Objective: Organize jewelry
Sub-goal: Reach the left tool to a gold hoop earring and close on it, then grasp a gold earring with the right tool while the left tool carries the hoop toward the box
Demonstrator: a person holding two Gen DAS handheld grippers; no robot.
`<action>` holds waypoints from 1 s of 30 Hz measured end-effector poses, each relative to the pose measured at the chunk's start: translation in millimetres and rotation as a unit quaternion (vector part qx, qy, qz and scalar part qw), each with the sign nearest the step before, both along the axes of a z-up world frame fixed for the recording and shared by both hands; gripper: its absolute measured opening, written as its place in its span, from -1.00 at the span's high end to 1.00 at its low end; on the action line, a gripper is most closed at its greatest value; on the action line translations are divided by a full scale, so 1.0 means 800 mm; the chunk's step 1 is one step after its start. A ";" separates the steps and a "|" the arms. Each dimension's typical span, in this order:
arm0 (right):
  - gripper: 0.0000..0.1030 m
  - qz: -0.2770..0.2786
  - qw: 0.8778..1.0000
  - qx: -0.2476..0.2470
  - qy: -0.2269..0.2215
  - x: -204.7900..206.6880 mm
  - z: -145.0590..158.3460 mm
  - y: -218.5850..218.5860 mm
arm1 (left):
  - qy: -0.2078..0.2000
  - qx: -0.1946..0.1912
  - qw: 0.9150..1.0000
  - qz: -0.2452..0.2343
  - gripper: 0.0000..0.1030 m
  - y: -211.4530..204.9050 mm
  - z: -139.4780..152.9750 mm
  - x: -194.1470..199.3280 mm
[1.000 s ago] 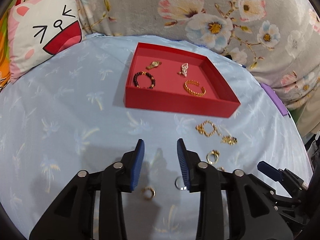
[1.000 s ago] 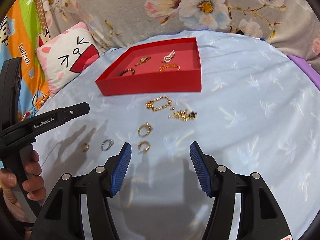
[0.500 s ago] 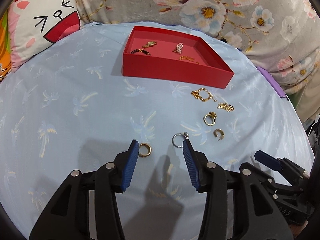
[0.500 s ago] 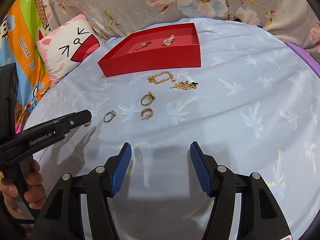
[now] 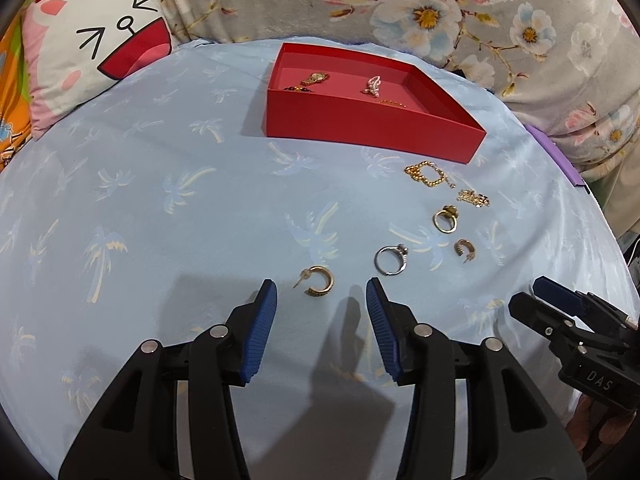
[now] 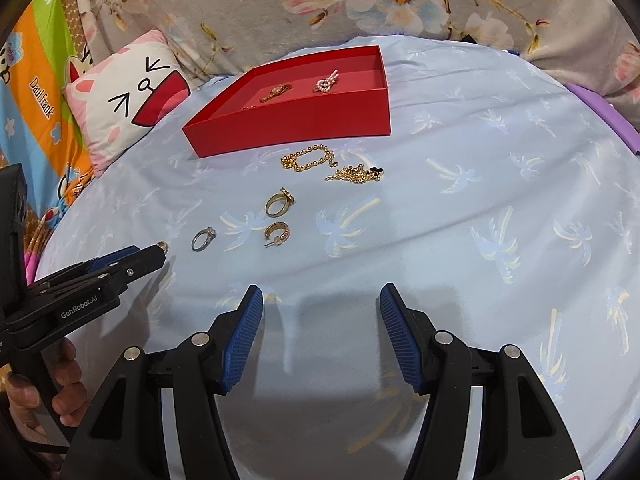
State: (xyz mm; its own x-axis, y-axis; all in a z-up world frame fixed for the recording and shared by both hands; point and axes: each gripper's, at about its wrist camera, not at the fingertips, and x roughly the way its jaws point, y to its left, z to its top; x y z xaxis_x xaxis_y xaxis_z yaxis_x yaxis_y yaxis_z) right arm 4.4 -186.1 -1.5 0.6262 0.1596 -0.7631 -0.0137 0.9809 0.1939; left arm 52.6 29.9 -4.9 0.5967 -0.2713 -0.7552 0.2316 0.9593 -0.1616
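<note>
Left wrist view, your holdings: left gripper (image 5: 320, 292) low over the blue cloth (image 5: 160, 208), jaws apart and just widened, nothing between the pads. A gold hoop (image 5: 318, 280) lies just ahead of the gap, untouched. Beside it to the right sits a silver ring (image 5: 390, 261); further right, a second hoop (image 5: 465, 248) and a gold ring (image 5: 445, 219). Two gold chains lie near the box front: a looped chain (image 5: 426, 174) and a bunched chain (image 5: 474, 199). Red box (image 5: 372, 120), at the far side of the cloth, holds a gold watch (image 5: 315, 78), a pearl clip (image 5: 373, 85) and other partly hidden pieces.

Right wrist view: your right gripper (image 6: 322, 306) stands wide apart and empty over bare cloth, well short of the jewelry.
</note>
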 end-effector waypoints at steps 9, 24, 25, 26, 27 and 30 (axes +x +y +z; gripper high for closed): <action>-0.17 -0.001 1.000 0.001 0.002 0.000 -0.003 -0.001 | -0.012 0.012 1.000 -0.003 0.41 -0.007 -0.003 0.005; -0.13 0.014 1.000 0.000 -0.002 0.024 0.002 0.007 | -0.010 -0.003 1.000 -0.015 0.89 -0.012 -0.001 0.015; -0.12 0.016 1.000 -0.002 -0.005 0.028 0.004 0.009 | -0.010 -0.004 1.000 -0.015 0.89 -0.012 -0.001 0.016; -0.12 0.018 1.000 -0.005 -0.008 0.032 0.005 0.011 | -0.011 -0.003 1.000 -0.013 0.89 -0.011 0.000 0.017; -0.10 0.019 1.000 -0.007 -0.009 0.035 0.006 0.013 | -0.011 -0.003 1.000 -0.013 0.89 -0.011 0.000 0.018; -0.08 0.022 1.000 -0.003 -0.012 0.044 0.009 0.017 | -0.009 -0.006 1.000 -0.013 0.89 -0.009 0.000 0.021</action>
